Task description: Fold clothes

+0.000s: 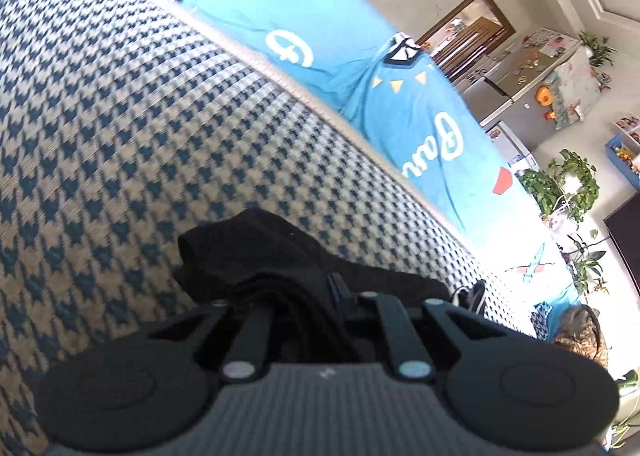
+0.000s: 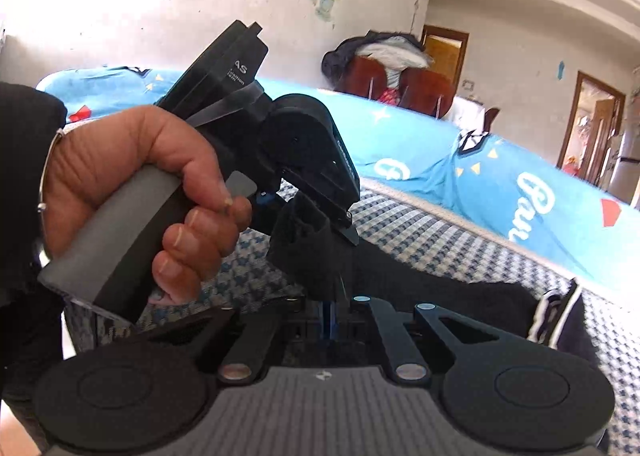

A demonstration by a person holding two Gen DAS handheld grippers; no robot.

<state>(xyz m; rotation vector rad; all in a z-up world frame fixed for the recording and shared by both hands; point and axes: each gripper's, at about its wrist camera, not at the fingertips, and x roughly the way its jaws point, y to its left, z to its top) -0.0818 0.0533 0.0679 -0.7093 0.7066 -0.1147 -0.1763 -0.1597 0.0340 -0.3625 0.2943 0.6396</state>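
Observation:
A black garment (image 1: pixel 280 256) lies bunched on the blue-and-cream houndstooth blanket (image 1: pixel 120 116). My left gripper (image 1: pixel 304 296) is shut on a fold of it, and the cloth hides the fingertips. In the right wrist view a hand (image 2: pixel 120 184) holds the left gripper (image 2: pixel 346 226), with black cloth hanging from its jaws. Just below it my right gripper (image 2: pixel 330 310) is shut on the same black garment (image 2: pixel 440 280). The garment stretches off to the right and ends in a white-striped cuff (image 2: pixel 558 316).
The blanket lies over a bright blue sheet (image 2: pixel 420 144) with white lettering. Behind stand red chairs (image 2: pixel 400 84) piled with clothes, brown doors (image 2: pixel 592 124), a fridge (image 1: pixel 520 88) and potted plants (image 1: pixel 568 184). A dark sleeve (image 2: pixel 24 136) fills the left edge.

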